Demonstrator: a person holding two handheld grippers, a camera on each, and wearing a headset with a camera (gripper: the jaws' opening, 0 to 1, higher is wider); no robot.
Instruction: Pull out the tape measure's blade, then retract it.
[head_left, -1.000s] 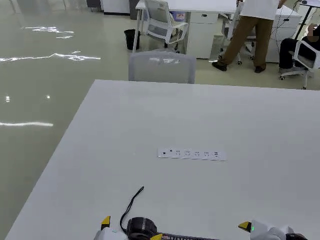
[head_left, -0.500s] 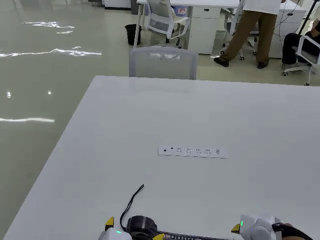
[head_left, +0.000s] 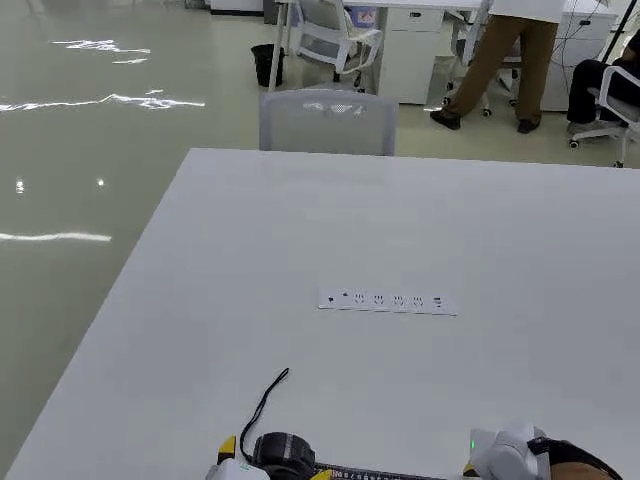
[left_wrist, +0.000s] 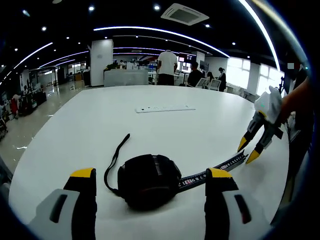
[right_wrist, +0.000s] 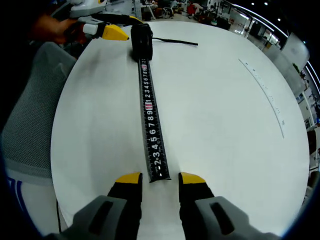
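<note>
The black tape measure (head_left: 283, 452) lies at the table's near edge, its wrist strap (head_left: 262, 405) trailing away from me. My left gripper (left_wrist: 150, 173) is open, with one yellow-tipped jaw on each side of the case (left_wrist: 150, 180) and a gap on both sides. The black blade (right_wrist: 150, 110) is drawn out flat on the table toward my right gripper (right_wrist: 161, 178). That gripper is open, and the blade's end (right_wrist: 160, 172) lies between its yellow fingertips (right_wrist: 129, 178). In the left gripper view the right gripper (left_wrist: 248, 151) stands at the far end of the blade (left_wrist: 210, 172).
A white power strip (head_left: 388, 300) is set into the middle of the white table (head_left: 300, 220). A grey mesh chair (head_left: 327, 122) stands at the far edge. Behind it are desks, office chairs and a standing person (head_left: 505, 60). A grey chair back (right_wrist: 35, 125) sits beside the table.
The head camera has tilted slightly. In the head view the right gripper has shifted a little left toward the case, and the left gripper's tips have edged in; the tape measure has stayed put.
</note>
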